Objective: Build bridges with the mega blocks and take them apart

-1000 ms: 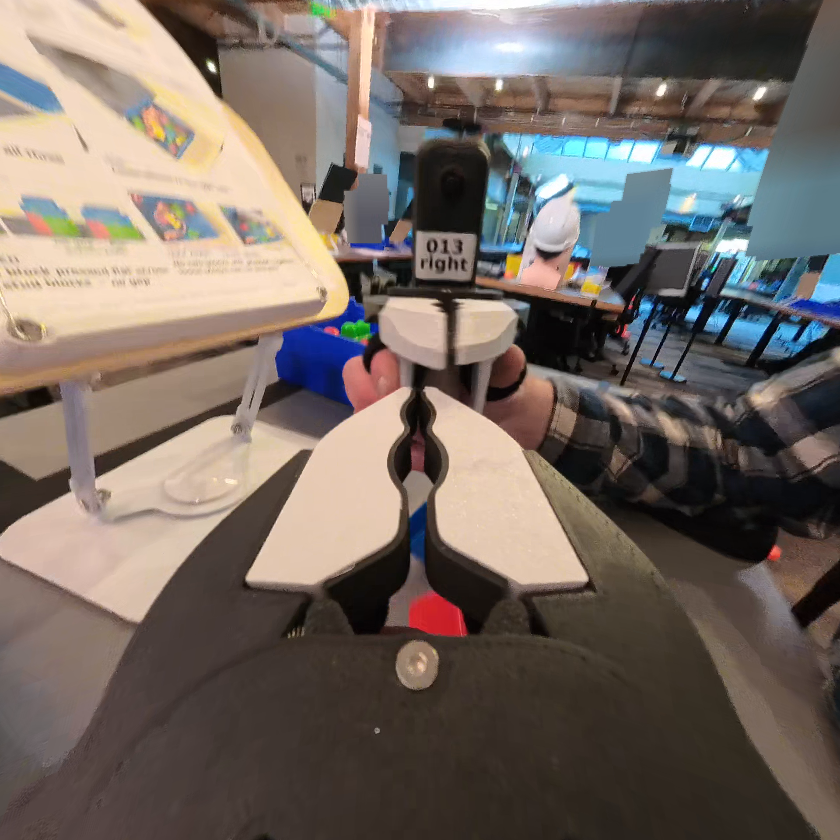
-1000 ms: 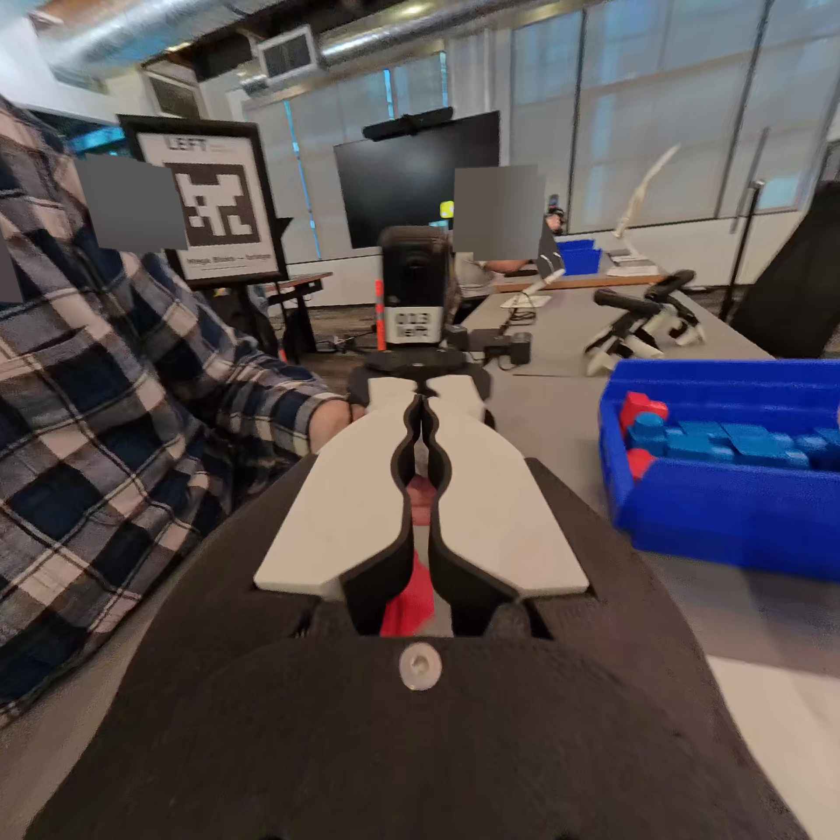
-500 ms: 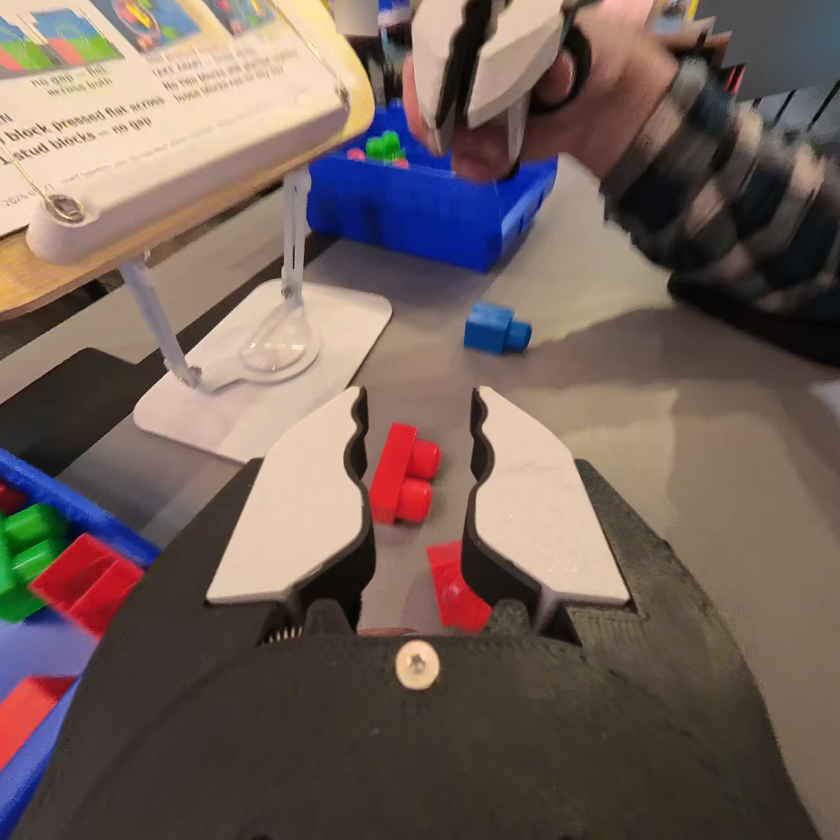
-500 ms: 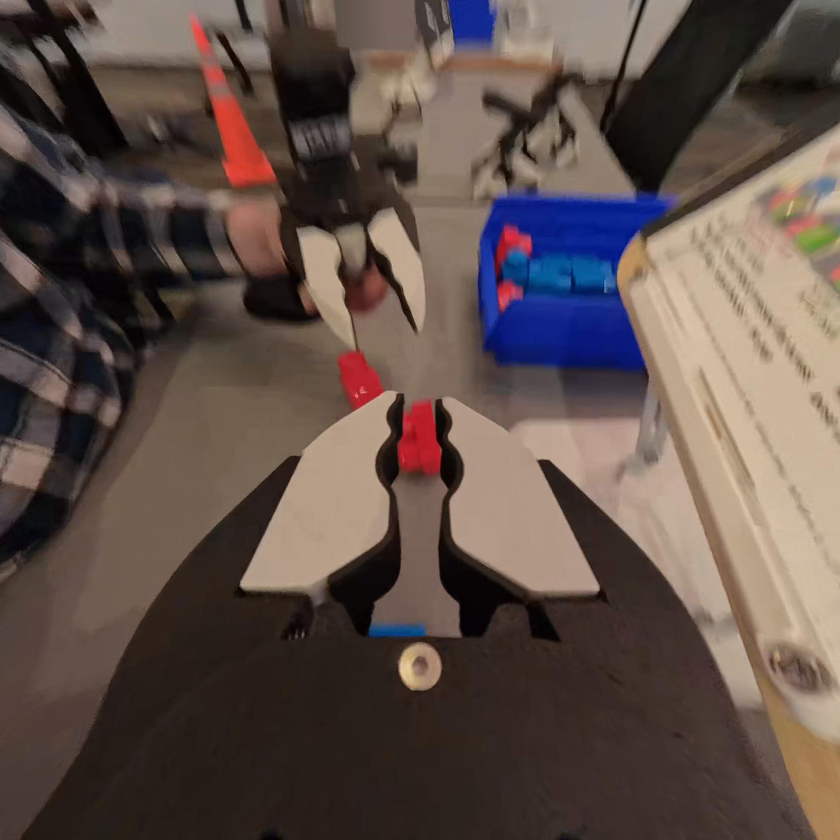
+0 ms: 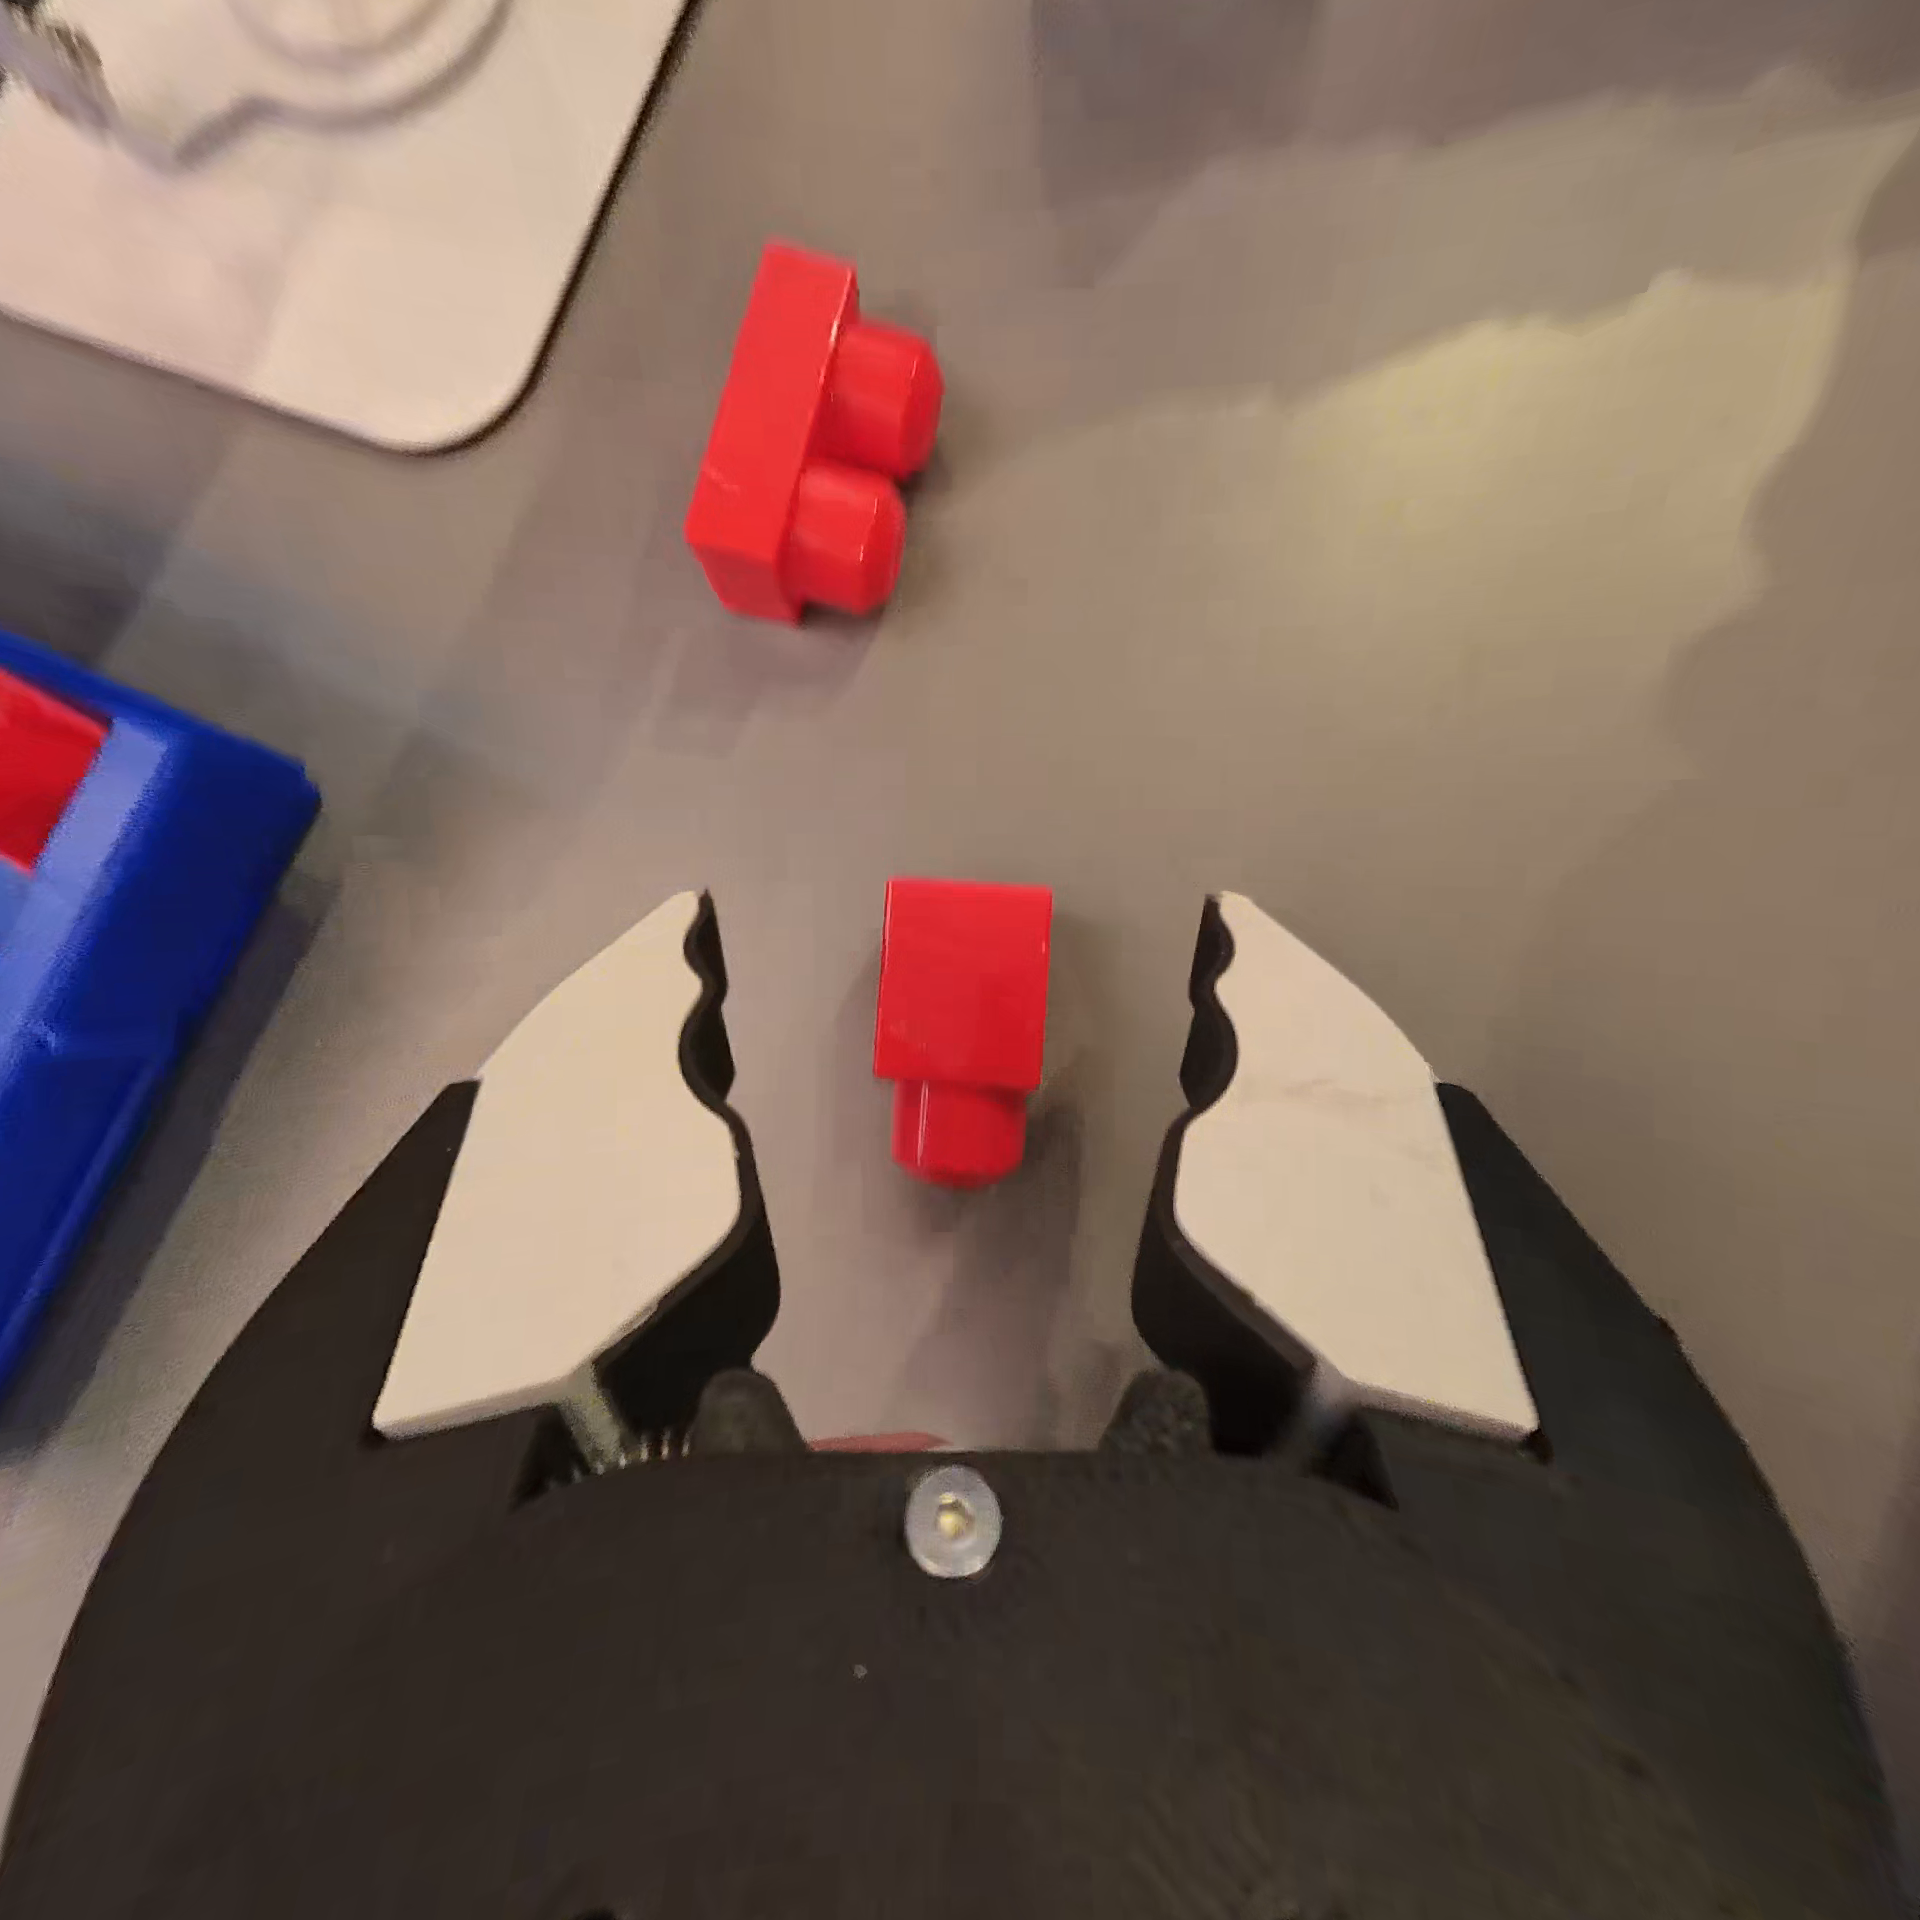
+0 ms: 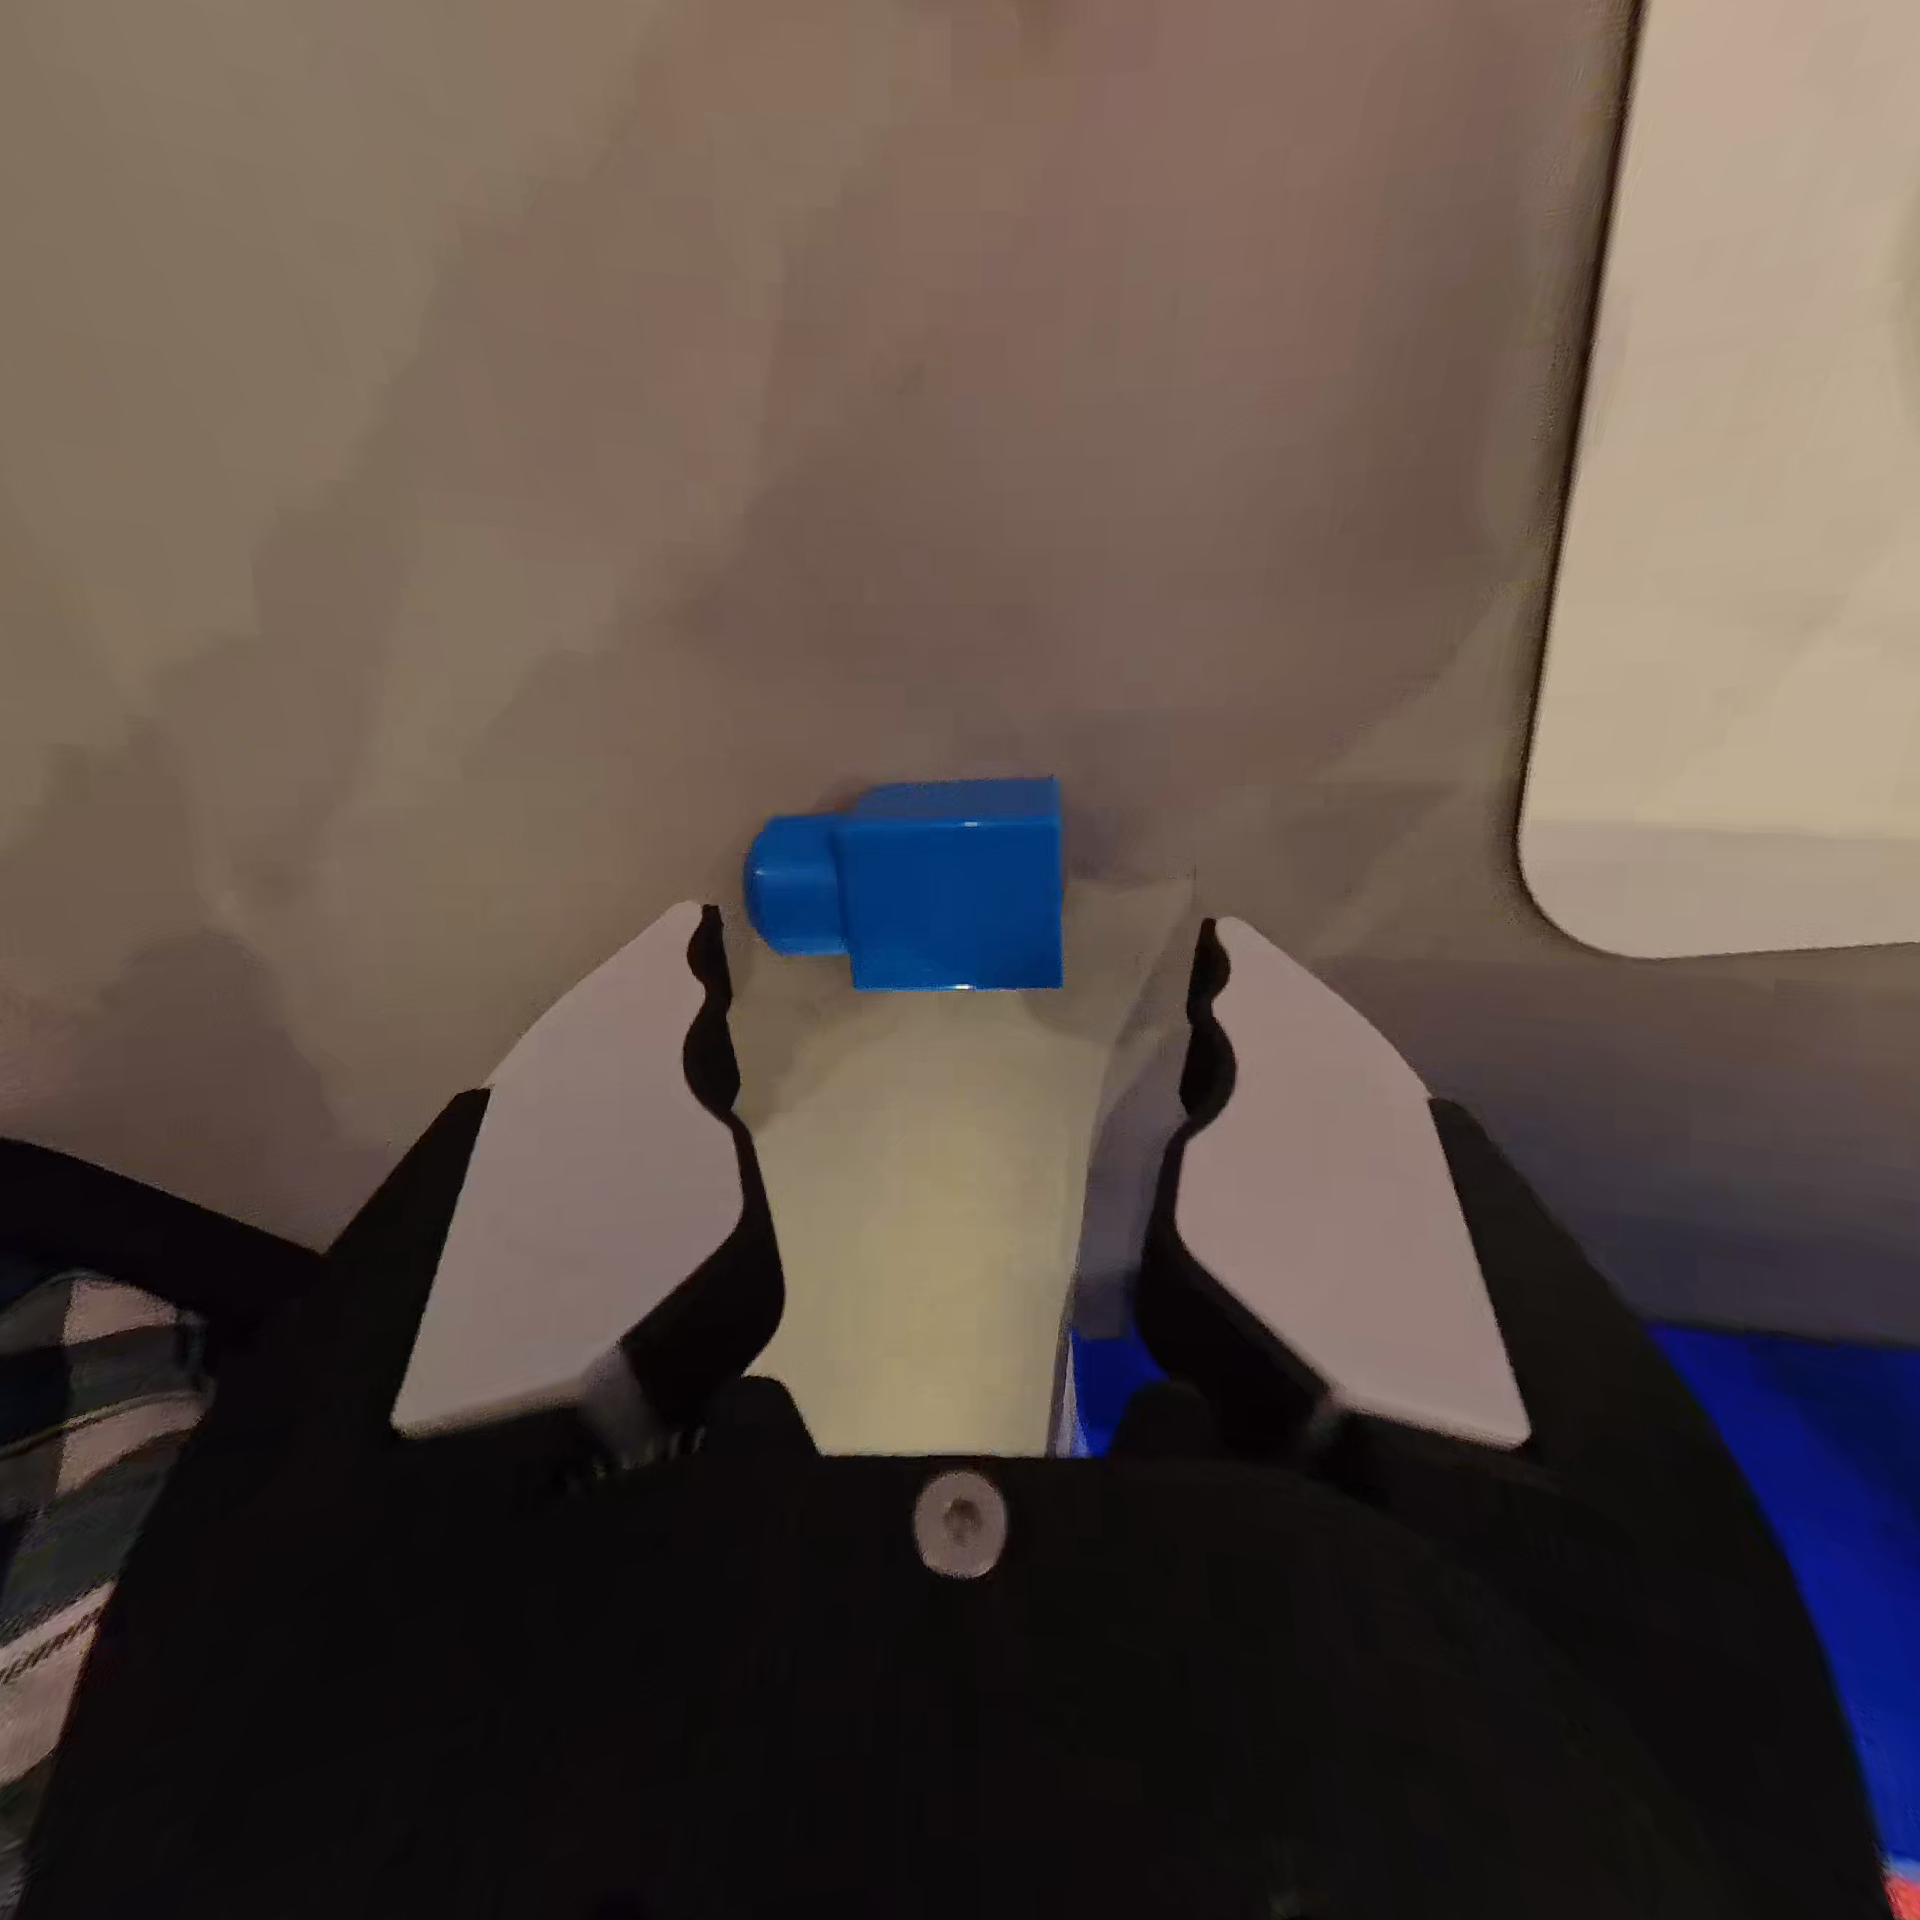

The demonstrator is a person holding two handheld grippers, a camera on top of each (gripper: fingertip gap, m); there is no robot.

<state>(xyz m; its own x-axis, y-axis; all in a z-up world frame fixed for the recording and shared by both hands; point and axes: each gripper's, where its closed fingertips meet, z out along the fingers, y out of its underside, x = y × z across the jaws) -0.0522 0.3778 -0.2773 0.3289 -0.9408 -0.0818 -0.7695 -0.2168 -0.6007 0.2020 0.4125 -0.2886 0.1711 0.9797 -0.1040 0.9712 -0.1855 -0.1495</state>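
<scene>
No bridge yet: red blocks (image 5: 961,1013) and blue block (image 6: 940,888) loose on desk (image 5: 1351,675); both fingers (image 5: 613,1049) spread wide, grasping nothing.

No readable text, labels, brands, numbers or signs anywhere in either wrist view. Only a blurred, illegible strip of marks on a patch of checked fabric (image 6: 62,1621) at 8 o'clock in the right wrist view.
</scene>
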